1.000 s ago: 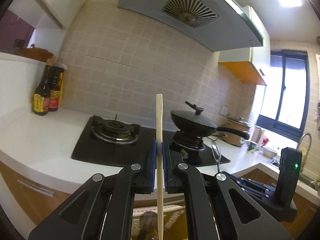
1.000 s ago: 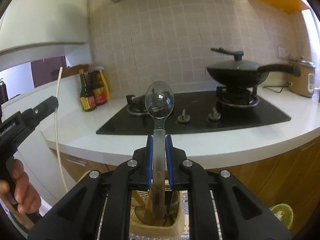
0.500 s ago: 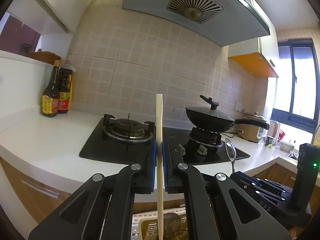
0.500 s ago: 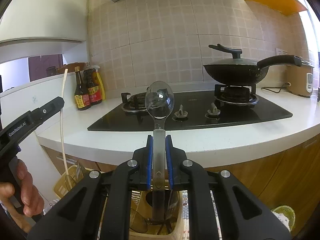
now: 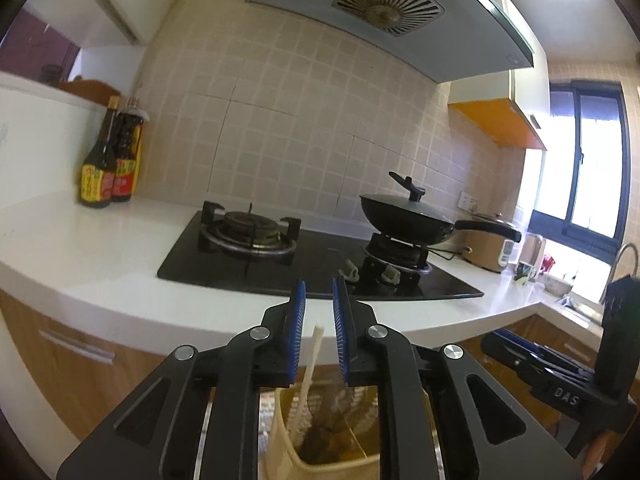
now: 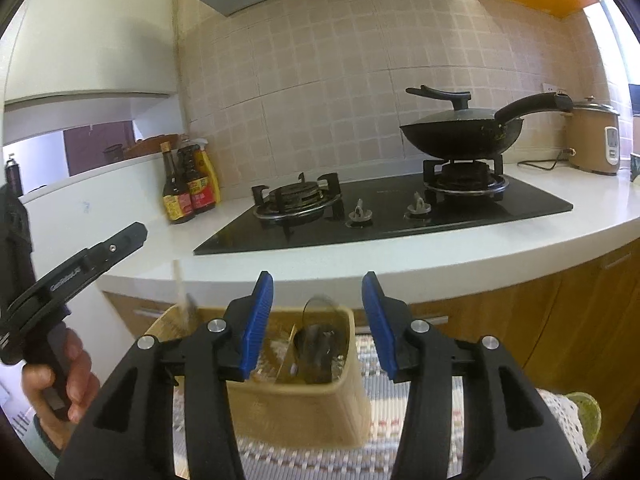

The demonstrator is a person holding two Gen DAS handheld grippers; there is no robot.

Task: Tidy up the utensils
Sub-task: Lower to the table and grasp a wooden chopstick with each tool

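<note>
My left gripper (image 5: 319,300) is open. A cream chopstick (image 5: 310,364) stands loose between its fingers, its lower end in a beige utensil holder (image 5: 320,464) below. My right gripper (image 6: 318,300) is open wide. A metal spoon (image 6: 320,332) stands bowl-up in the beige holder (image 6: 304,404) right below it. The chopstick (image 6: 180,292) shows blurred at the holder's left side, next to the left gripper (image 6: 100,252) and the hand holding it. The right gripper also shows in the left wrist view (image 5: 568,380).
A white counter (image 6: 420,256) carries a black gas hob (image 6: 384,208) with a lidded wok (image 6: 460,132). Sauce bottles (image 6: 188,188) stand at the left, a rice cooker (image 6: 594,140) at the right. The holder rests on a patterned mat (image 6: 420,440).
Both grippers have opened. The chopstick dropped down out of the left jaws and the spoon out of the right jaws, both into the holder. Both views have sunk lower.
</note>
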